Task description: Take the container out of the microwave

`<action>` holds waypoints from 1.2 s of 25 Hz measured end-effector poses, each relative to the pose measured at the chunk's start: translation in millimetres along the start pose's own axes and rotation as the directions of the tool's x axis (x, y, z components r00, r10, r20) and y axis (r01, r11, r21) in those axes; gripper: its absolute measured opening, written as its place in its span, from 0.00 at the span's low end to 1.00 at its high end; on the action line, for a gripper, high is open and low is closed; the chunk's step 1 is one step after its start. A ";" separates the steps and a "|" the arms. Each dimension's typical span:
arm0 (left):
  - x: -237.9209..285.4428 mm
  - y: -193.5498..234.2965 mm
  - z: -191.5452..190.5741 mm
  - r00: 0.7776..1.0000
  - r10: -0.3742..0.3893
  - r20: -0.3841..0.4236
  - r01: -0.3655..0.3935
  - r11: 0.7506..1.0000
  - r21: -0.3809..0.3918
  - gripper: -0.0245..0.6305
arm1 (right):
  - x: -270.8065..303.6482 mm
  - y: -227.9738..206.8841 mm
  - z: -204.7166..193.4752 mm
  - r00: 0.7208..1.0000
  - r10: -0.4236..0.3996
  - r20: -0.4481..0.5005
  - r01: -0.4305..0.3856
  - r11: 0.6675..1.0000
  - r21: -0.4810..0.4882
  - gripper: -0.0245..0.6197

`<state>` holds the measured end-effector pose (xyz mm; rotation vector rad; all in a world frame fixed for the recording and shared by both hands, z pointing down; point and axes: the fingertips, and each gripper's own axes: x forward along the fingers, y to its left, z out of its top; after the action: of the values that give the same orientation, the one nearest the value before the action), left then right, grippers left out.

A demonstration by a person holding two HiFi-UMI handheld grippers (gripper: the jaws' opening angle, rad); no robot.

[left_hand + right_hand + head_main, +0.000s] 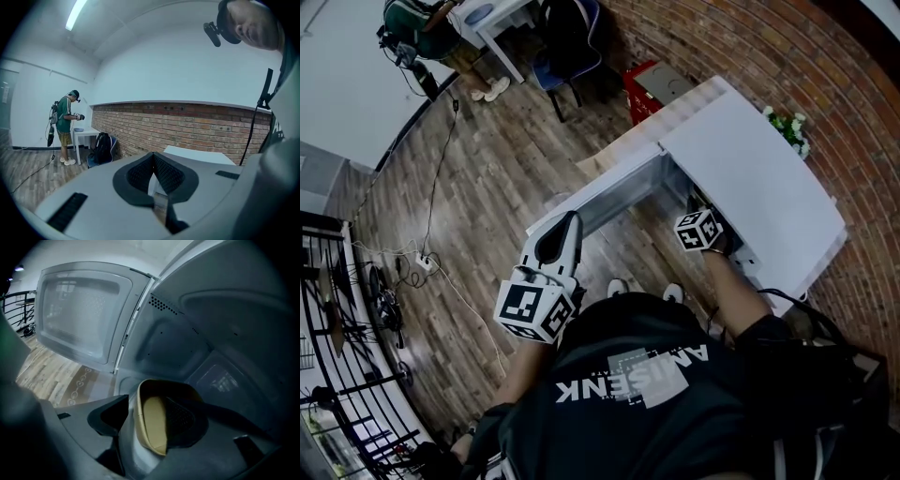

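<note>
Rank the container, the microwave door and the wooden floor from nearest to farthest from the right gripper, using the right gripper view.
1. container: between the jaws.
2. microwave door: open, upper left.
3. wooden floor: below the door, left.

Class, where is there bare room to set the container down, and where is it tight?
Bare: the microwave top, from its front edge to the plant. Tight: the cavity, where the right gripper clamps the container.

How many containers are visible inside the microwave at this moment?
1: a tan container low in the microwave, its wall clamped by the right gripper. The gripper hides part of the cavity, so others may be hidden.
</note>
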<state>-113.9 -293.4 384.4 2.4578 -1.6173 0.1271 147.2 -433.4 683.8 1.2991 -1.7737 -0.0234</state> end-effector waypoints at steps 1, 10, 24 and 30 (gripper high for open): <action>-3.0 2.4 0.5 1.000 0.003 0.000 -0.003 1.000 0.001 0.05 | 0.1 -0.1 0.3 1.000 -0.006 -0.009 0.006 1.000 -0.007 0.45; -21.2 20.1 3.6 1.000 0.008 0.016 -0.008 1.000 -0.004 0.05 | -7.0 -4.1 -2.5 0.993 -0.100 -0.061 0.095 0.993 -0.072 0.15; -15.1 34.8 4.4 0.997 -0.068 0.042 0.068 0.997 -0.020 0.05 | -26.1 23.4 -2.0 0.997 0.010 -0.078 -0.012 1.000 -0.017 0.12; -8.4 38.1 4.2 0.993 -0.109 0.047 0.110 0.993 -0.029 0.05 | -41.6 34.4 7.9 0.997 0.068 -0.037 -0.066 0.997 0.041 0.12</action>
<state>-152.3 -301.4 383.2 2.5361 -1.4859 0.0291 117.6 -389.9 669.3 1.2594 -1.7922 0.0743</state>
